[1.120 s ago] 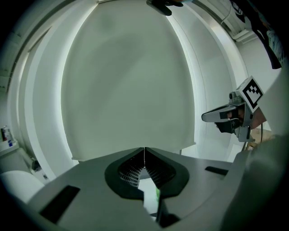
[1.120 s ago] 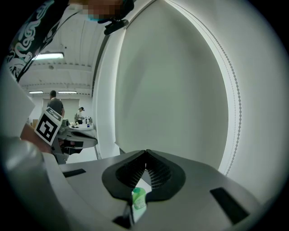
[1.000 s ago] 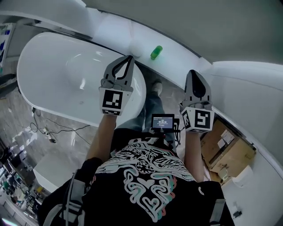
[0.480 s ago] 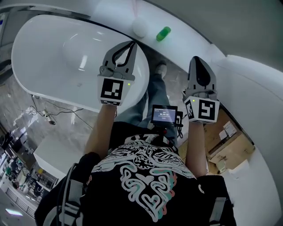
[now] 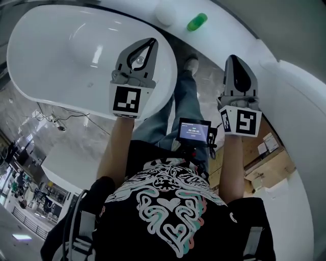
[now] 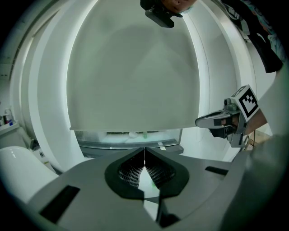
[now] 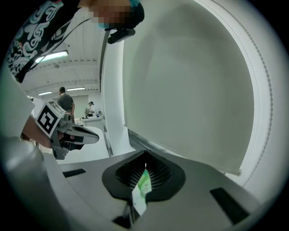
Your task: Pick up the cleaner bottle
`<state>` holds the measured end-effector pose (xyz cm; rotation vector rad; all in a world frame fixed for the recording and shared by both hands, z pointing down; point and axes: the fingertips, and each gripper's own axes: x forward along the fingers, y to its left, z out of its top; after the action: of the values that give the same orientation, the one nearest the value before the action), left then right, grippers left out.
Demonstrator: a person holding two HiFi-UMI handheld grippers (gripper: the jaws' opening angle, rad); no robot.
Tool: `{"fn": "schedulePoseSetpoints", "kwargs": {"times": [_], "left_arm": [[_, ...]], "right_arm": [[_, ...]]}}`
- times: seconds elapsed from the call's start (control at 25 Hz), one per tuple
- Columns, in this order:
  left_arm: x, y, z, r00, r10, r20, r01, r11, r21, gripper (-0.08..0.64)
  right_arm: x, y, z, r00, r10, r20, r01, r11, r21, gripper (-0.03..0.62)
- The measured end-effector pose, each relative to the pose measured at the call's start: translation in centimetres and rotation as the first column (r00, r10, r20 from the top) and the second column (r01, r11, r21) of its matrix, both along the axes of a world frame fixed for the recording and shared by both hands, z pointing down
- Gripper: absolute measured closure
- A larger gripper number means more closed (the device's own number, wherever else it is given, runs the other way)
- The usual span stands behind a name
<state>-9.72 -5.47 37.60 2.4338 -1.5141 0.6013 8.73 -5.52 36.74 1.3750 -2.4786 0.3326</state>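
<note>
Green plastic marks the cleaner bottle, which lies on the white ledge behind the bathtub, just beside a white ball. It has not been touched; nothing rests against it.

Left gripper: clenched, tips meeting, nothing between them. It hangs over the near rim of the bathtub, pointing toward the ledge, well apart from the bottle.

Right gripper: likewise clenched and empty. It is held over the floor gap between tub and curved white wall, nearer to the bottle than the left one but not close to it. In the right gripper view the bottle shows as a small green shape through the opening below the closed tips, so this gripper is roughly lined up on it.

Progress: judged at the approach stage only. Nothing of the pick is done. Remaining: carry one gripper up to the ledge, spread its jaws, set them around the bottle, close and lift. The right gripper appears the better placed. The bottle lies on its side on a smooth surface and may roll if nudged.
</note>
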Motion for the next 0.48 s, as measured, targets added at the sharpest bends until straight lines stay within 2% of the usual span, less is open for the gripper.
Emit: {"fn": "schedulePoseSetpoints", "kwargs": {"times": [0.08,0.48], "left_arm": [[-0.3,0.1,1.0,1.000,-0.015,-0.027,0.015,1.000,0.004,0.541],[-0.7,0.0,5.6,0.996,-0.051,-0.073,0.048,0.998,-0.033,0.542]], "right_arm": [[-0.3,0.2,1.2,1.000,-0.005,-0.008,0.005,1.000,-0.016,0.565],[-0.6,0.2,5.6,0.999,-0.019,-0.037,0.017,0.998,-0.057,0.565]]}}
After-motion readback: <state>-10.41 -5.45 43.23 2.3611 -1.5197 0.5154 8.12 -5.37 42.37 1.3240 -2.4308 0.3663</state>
